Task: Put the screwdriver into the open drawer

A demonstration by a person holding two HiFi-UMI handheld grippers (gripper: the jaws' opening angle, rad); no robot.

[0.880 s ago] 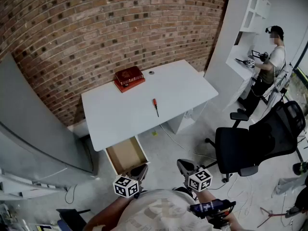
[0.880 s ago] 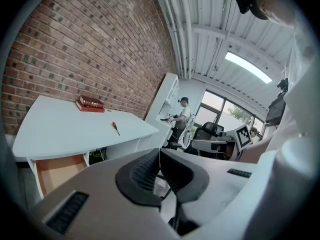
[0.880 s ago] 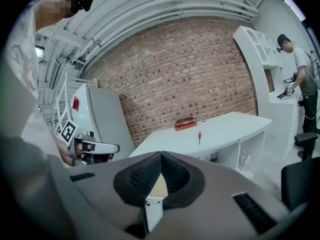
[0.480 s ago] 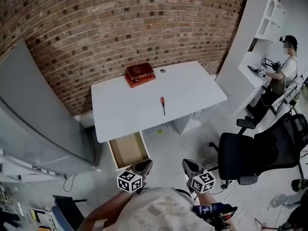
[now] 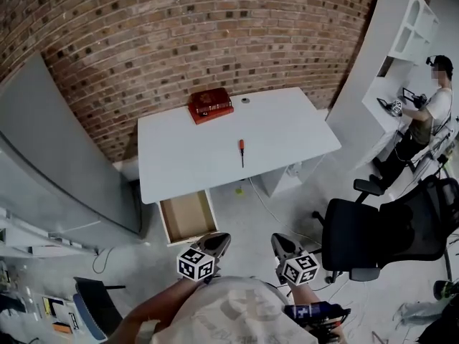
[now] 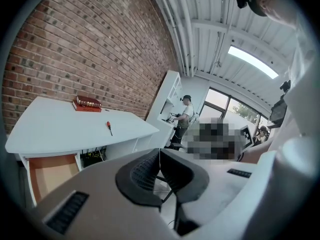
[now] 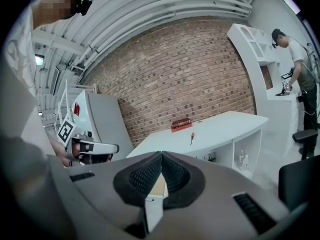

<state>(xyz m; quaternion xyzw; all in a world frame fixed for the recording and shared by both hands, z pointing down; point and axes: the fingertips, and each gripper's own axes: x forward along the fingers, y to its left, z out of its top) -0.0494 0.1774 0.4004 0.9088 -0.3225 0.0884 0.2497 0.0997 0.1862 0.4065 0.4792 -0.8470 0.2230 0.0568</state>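
Screwdriver (image 5: 241,151) first, as the head view has it. It lies flat on the white table (image 5: 287,131), well ahead of both tongs. Its orange handle is at the far end and its dark shaft points back toward them. It sits closer to the line of the right tongs (image 5: 280,242) than to that of the left tongs (image 5: 217,241). The open drawer (image 5: 185,217) juts out under the table's near edge, just ahead of the left tongs and nearer to them than the screwdriver is. A red book (image 5: 211,104) lies beyond the screwdriver, farthest from the tongs. Both tongs are held low in front of the person's body.

In the left gripper view, the left tongs (image 6: 159,151) have their jaws pressed together with nothing between them. The screwdriver (image 6: 108,128) shows above and left of the tips, well apart from them. The drawer (image 6: 50,176) is lower left, its wooden floor showing.

In the right gripper view, the right tongs (image 7: 161,156) are also closed tip to tip and carry nothing. The screwdriver (image 7: 191,137) appears just above and right of the tips in the picture, though it is far off on the table.

The screwdriver looks small, light and stiff, and hardly fragile. Its thin round shaft would probably roll or slip between the pads. The thicker handle is the better hold, taken across its width near where the shaft begins so that it hangs balanced. Either pair of tongs must open before it can take the screwdriver.
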